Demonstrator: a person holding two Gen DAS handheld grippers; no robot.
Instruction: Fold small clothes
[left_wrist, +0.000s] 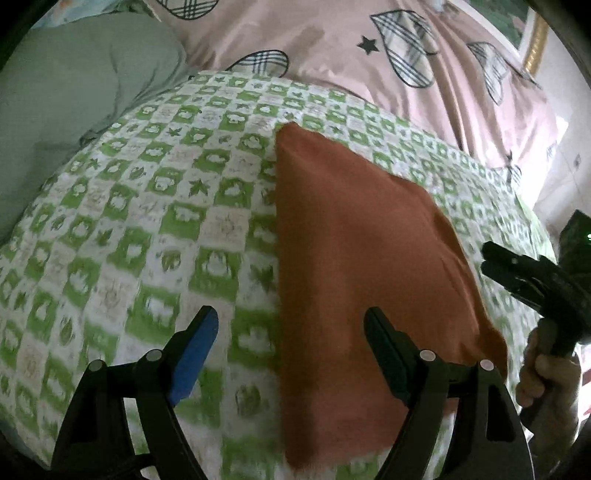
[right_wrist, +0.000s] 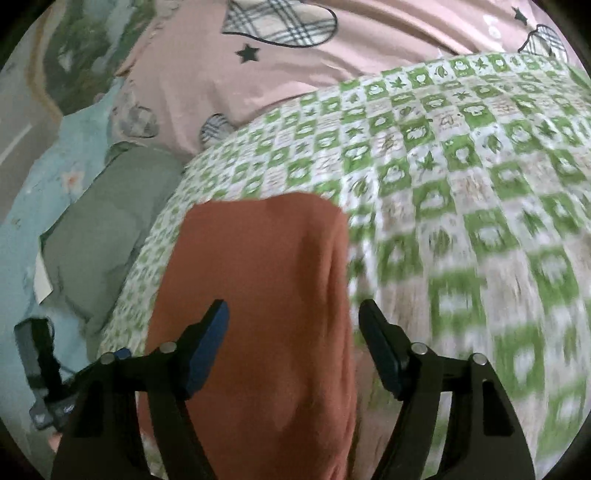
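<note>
Left gripper (left_wrist: 290, 325) jaws spread, empty, over the green checked sheet (left_wrist: 147, 221). Orange cloth (left_wrist: 351, 258) lies folded flat mid-sheet, near edge cut off. Right gripper (right_wrist: 293, 317) agape above it, gripping nothing; foreground motion-blurred.

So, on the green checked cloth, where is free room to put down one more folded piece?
Free: the wide checked cloth between the orange garment and the grey-green pillow, and the stretch on the garment's other side. Crowded: the near edge, where both open grippers, left and right, hover.
</note>
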